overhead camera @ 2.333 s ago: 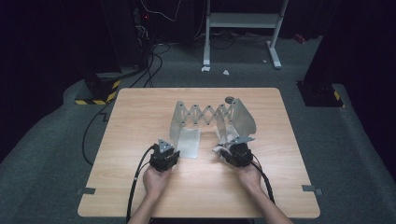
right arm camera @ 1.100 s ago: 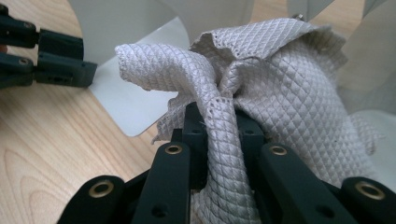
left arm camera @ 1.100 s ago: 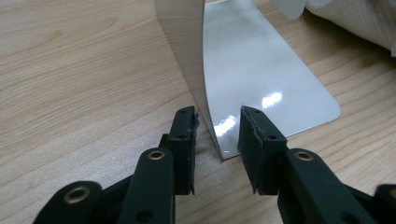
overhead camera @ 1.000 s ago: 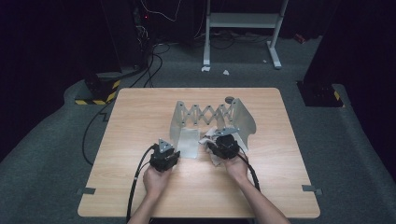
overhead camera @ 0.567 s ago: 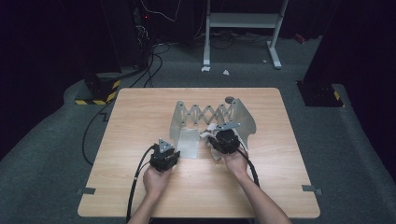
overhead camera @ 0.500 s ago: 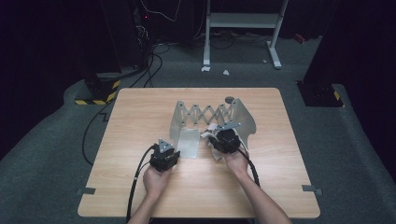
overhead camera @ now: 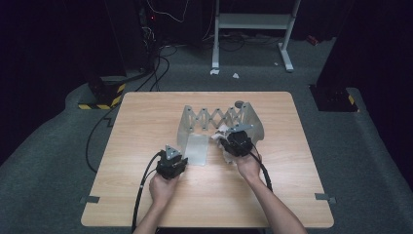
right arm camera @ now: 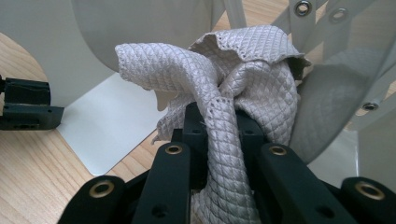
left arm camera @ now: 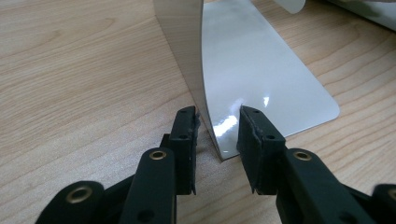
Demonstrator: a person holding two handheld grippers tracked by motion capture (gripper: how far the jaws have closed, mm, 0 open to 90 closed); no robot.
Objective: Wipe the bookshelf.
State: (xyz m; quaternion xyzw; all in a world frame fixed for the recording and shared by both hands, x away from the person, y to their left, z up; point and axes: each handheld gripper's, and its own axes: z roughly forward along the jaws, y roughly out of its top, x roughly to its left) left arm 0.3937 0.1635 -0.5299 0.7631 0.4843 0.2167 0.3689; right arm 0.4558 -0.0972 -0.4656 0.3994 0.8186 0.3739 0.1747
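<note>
- The left gripper sits on the table, nearest the person, at the near left corner of the metal rack.
- Its jaws are on either side of the rack's upright left plate, close to its bottom corner. I cannot tell if they press on it.
- The rack's flat shiny foot lies on the table just beside that plate.
- The right gripper is a bit farther off, between the rack's two end plates.
- Its jaws are pinching a quilted white cloth.
- The bunched cloth rests against the rack's curved side plates.
- The rack's criss-cross bars are behind the cloth.
</note>
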